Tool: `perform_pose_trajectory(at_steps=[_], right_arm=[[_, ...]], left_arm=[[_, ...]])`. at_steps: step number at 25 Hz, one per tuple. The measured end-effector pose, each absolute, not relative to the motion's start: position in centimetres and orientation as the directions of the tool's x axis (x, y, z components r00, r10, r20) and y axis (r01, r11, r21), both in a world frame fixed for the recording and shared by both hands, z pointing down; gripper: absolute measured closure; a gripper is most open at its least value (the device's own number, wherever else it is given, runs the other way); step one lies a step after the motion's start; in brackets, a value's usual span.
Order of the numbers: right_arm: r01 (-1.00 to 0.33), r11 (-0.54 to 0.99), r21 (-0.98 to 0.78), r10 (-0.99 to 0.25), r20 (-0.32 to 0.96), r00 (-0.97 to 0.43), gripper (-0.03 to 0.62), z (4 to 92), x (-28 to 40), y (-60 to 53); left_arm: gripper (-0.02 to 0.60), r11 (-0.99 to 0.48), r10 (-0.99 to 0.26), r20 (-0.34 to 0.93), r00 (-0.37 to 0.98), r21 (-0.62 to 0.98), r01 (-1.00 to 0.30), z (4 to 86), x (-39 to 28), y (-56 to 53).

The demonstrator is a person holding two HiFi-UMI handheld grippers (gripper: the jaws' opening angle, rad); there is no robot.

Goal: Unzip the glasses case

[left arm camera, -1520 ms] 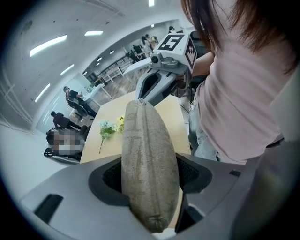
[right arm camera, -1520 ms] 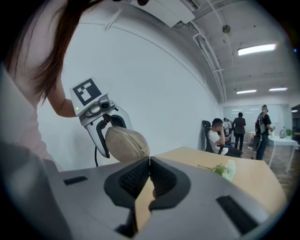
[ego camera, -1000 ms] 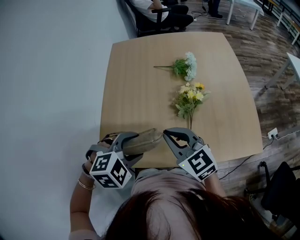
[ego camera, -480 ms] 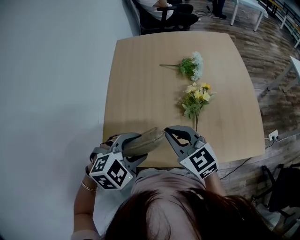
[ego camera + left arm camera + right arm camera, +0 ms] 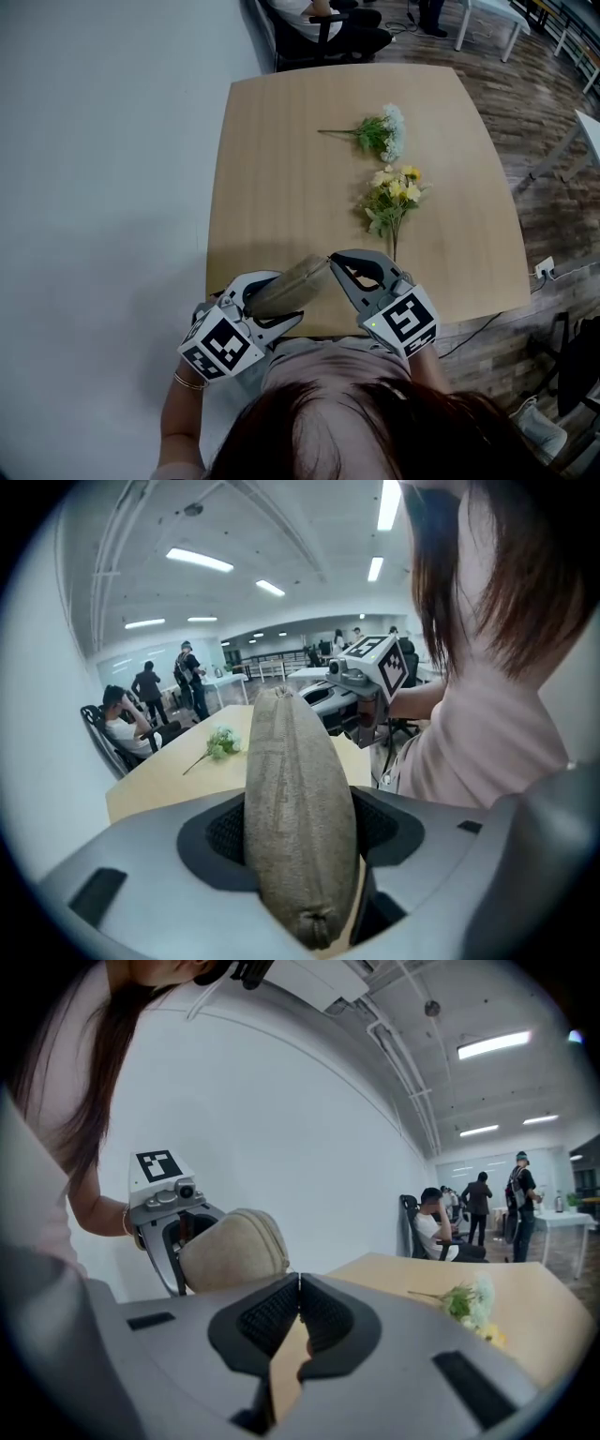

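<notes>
**Glasses case clamped in left gripper, right gripper closed at its tip**

- The glasses case is gripped by the left gripper. One pad is pressed on each long side, roughly at mid-length.
- The case is grey-beige fabric, long and rounded. It is held clear of the table, above the near edge, with its far end angled towards the right gripper.
- In the left gripper view a seam line is seen running along the upper face of the case, straight out from between the jaws. It reads as closed over the visible length. A small knot-like end is seen at the near tip, just behind the pads.
- The right gripper's jaws are closed, pads met at the tips. Whether anything thin is pinched between them cannot be told.
- The right gripper's tip is placed just beside the far end of the case; touching or just apart cannot be told from the head view. In the right gripper view the rounded end of the case is seen just beyond and left of the closed pads.
- A yellow flower bunch is seen on the table ahead of the right gripper.
- A white flower sprig lies further out, well apart from both grippers.
- A bracelet is seen on the wrist behind the left gripper.
</notes>
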State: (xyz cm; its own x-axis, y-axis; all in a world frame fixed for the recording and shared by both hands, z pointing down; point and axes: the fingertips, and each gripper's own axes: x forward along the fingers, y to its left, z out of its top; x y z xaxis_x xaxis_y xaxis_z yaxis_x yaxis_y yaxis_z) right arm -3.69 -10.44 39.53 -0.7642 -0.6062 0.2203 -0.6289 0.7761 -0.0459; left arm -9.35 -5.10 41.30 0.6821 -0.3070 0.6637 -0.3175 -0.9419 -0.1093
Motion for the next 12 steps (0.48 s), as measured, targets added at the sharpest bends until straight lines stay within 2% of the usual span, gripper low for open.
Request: perform_pose_trajectory(at_steps=[8,12], right_arm=[[-0.646,0.758,-0.095,-0.623,0.189,-0.759,0.577,39.3,-3.8,-11.2],[-0.649,0.751,-0.122,-0.629,0.169,-0.759,0.577,38.9,-3.9,-11.8]], left_arm=[[0.301,-0.899,-0.29,0.507,0.812,0.146,-0.412,41.1,-8.7,-5.0],[0.301,-0.864,-0.283,0.415,0.865,0.281,-0.417,40.8,-8.4,-5.3]])
